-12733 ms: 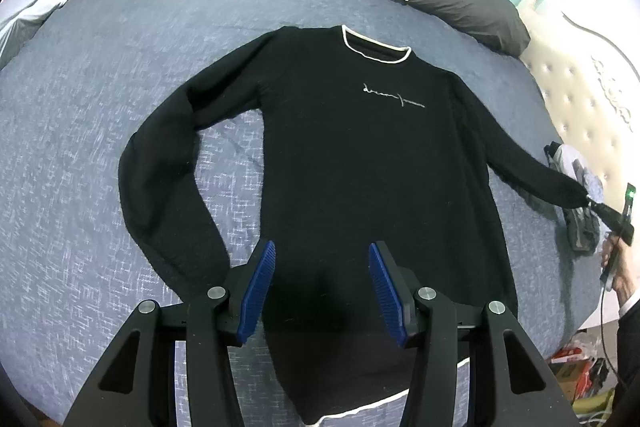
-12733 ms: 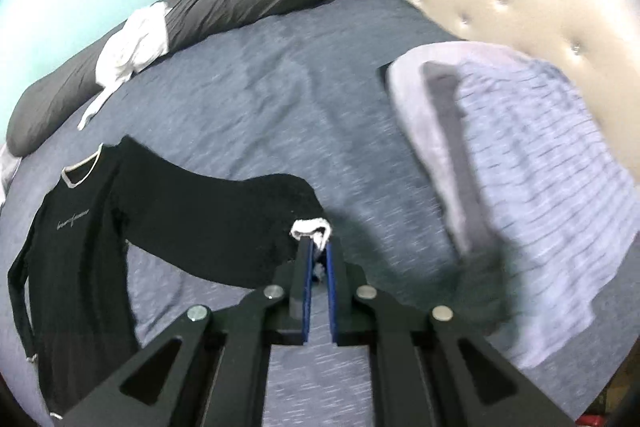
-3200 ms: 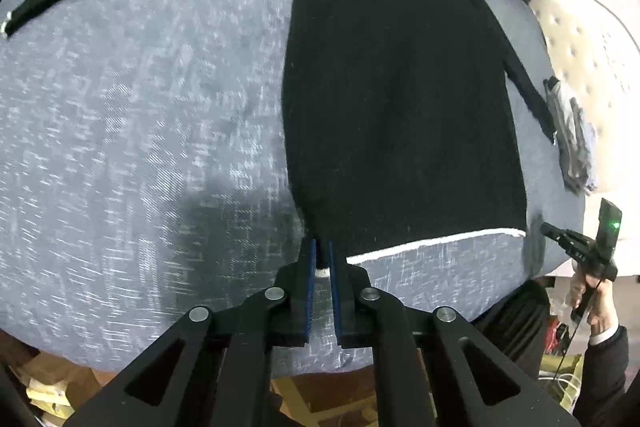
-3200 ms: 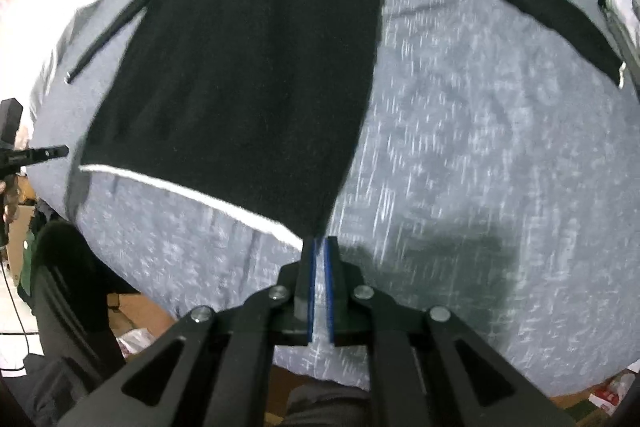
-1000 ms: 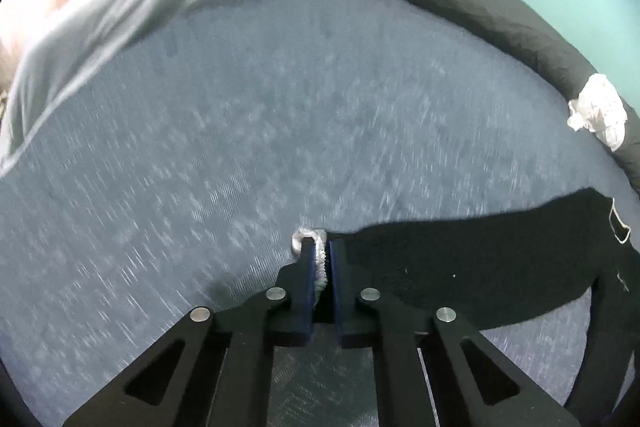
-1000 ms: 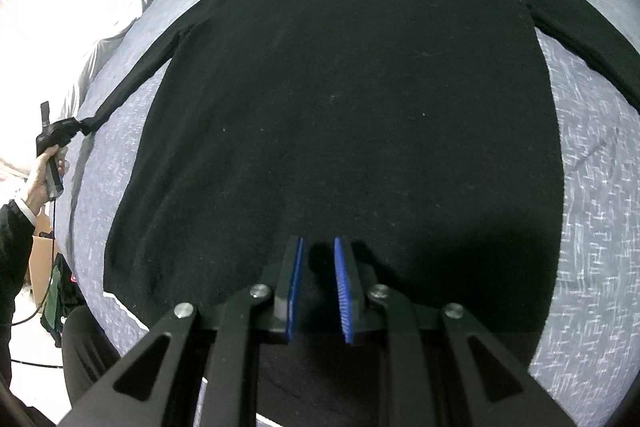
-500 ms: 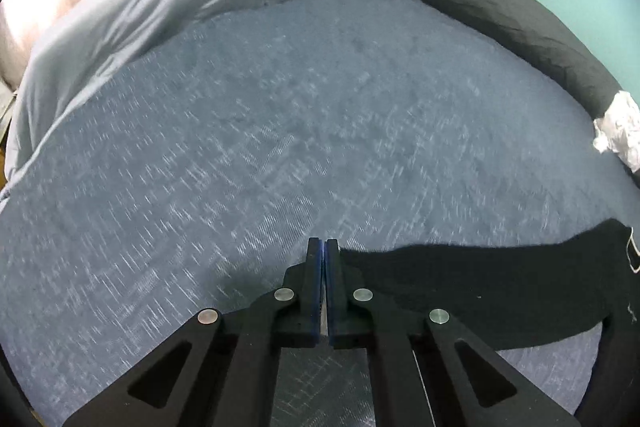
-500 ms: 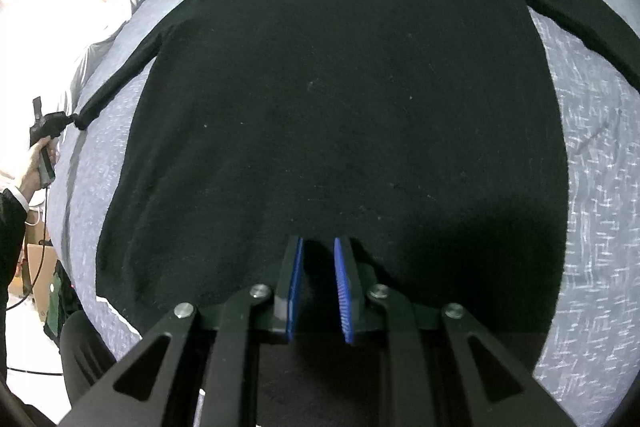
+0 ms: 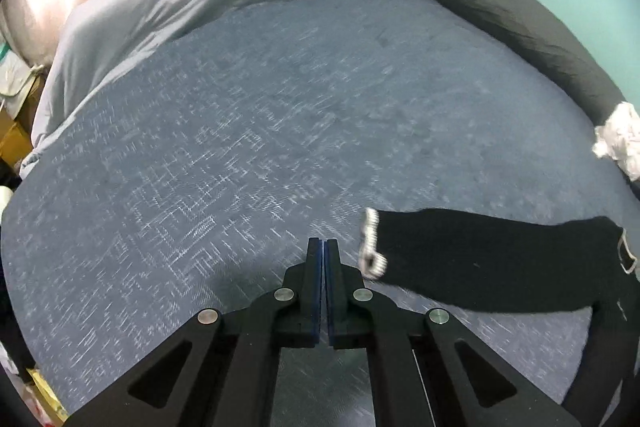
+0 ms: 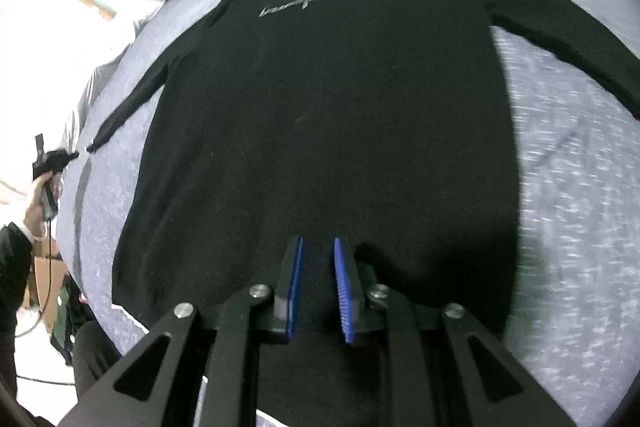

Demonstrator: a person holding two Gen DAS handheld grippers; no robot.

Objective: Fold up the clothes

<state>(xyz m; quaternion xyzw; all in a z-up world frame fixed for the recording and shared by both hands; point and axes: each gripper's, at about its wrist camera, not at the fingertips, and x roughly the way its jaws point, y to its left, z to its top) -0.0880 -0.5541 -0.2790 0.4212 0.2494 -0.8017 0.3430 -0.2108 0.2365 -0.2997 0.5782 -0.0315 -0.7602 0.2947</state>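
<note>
Sweater [image 10: 320,115] right sleeve cut off by frame; chest lettering [image 10: 306,3] blurred

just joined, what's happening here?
A person with two handheld grippers is laying out a black long-sleeved sweater on a blue-grey bedspread for folding. The left gripper is shut and empty beside the white-trimmed sleeve cuff. The right gripper hovers open above the hem.

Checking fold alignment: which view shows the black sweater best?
The right wrist view. It shows the sweater spread flat on the bed, with collar, chest print, both sleeves and most of the hem. The left wrist view catches only one sleeve with its white cuff, beside the shut left claw.
</note>
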